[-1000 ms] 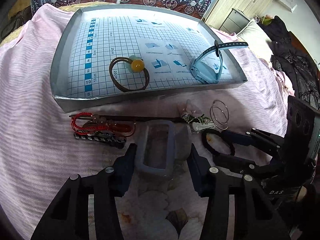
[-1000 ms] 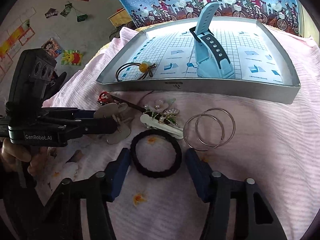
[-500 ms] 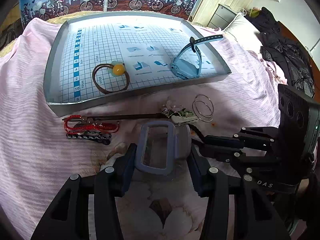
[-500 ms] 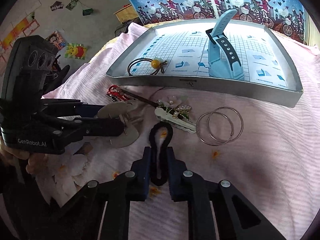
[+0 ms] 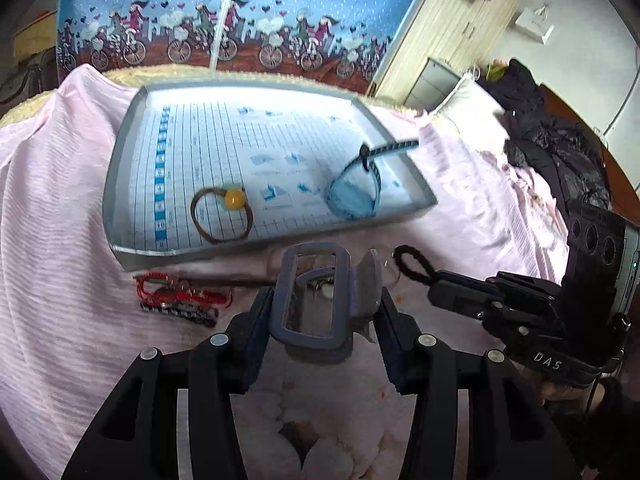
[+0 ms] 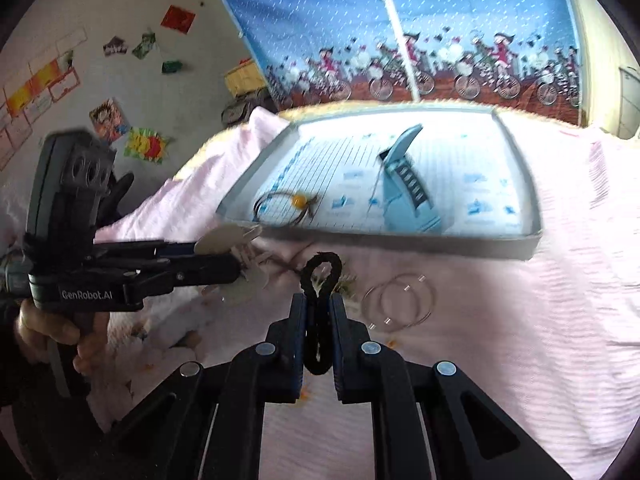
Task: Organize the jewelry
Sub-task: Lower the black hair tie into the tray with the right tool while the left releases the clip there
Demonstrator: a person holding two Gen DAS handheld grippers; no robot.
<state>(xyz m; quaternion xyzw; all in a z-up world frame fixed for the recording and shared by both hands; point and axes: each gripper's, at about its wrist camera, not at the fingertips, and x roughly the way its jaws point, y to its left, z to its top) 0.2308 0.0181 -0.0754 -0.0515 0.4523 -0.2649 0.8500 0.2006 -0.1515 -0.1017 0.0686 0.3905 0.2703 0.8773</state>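
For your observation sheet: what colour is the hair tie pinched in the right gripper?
Black; the hair tie shows best in the right wrist view, squeezed between the right gripper.

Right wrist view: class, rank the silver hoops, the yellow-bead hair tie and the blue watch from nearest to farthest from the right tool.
1. Silver hoops, on the pink cloth, just right.
2. Yellow-bead hair tie, tray's near-left corner.
3. Blue watch, mid-tray, slightly farther.

The watch case (image 5: 310, 300) in the left view hides the brooch (image 5: 322, 286) behind it; only a sliver shows through its window. The right view is motion-blurred: the tray (image 6: 500, 246) rim, the hair tie (image 6: 284, 210) and the hoops (image 6: 400, 300) are smeared. The brooch's shape cannot be told there. Both grippers' rear parts are cut off by the lower edge. The bracelets (image 5: 180, 302) are too tangled to count.
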